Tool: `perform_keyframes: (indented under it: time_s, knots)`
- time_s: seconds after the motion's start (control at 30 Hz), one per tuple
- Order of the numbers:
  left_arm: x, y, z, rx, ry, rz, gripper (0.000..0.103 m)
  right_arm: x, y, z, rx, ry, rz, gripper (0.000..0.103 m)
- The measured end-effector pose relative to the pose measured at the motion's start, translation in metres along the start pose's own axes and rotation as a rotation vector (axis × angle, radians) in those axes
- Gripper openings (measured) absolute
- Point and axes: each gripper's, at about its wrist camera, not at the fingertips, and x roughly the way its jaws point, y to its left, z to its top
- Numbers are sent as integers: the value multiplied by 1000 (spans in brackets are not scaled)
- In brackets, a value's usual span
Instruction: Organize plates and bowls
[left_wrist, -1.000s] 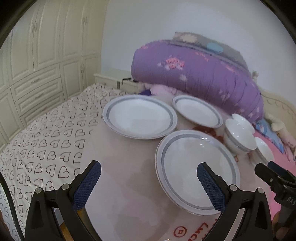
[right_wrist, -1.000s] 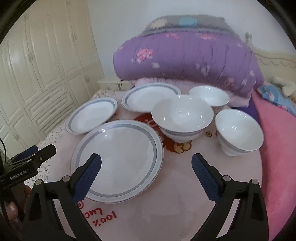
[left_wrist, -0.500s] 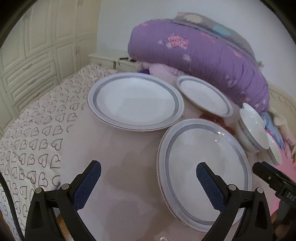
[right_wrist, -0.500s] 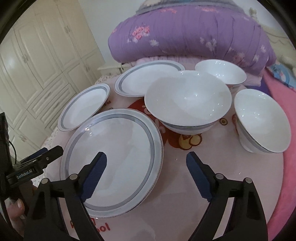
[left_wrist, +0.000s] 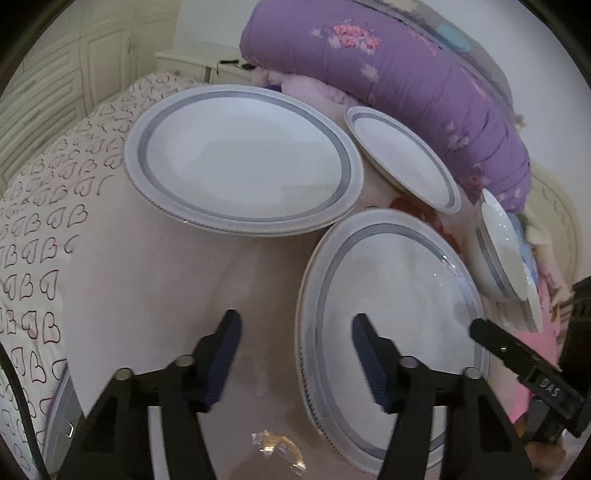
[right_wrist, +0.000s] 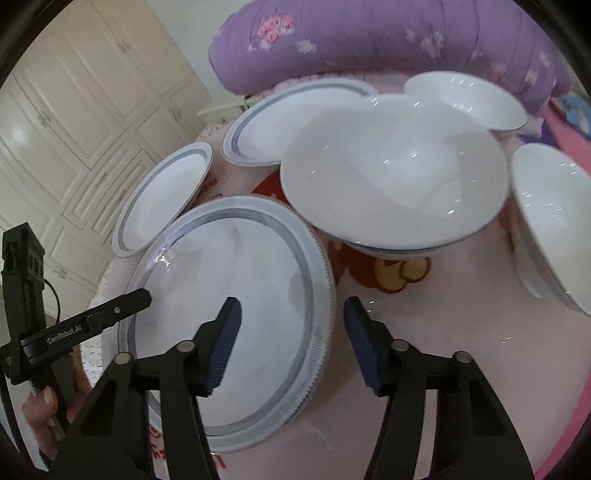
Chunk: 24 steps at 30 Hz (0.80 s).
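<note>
Plate rim between spread fingers of left gripper and right gripper, both holding nothing. Right view alone shows three bowls fully.

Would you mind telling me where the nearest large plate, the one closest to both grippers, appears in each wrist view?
Left wrist view: the nearest large plate fills the lower right, its left rim between the open jaws.
Right wrist view: the same plate lies lower left of centre, its right rim between the open jaws.
Shared landmark: the purple quilt behind the dishes.
</note>
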Motion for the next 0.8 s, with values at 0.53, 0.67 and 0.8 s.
perform_keyframes:
  time_s: [0.53,0.67,0.8]
  knots:
    - [6,-3,-3,-3,51,-27,18,8,-11,-1,134,35,-13,21]
    - [0,-4,-11,-15,53,-31,18,6,-10,-2,142,40,-6,21]
    - [-7,-7,-19,-14,56,-29,18,3,-8,-4,135,41,-11,21]
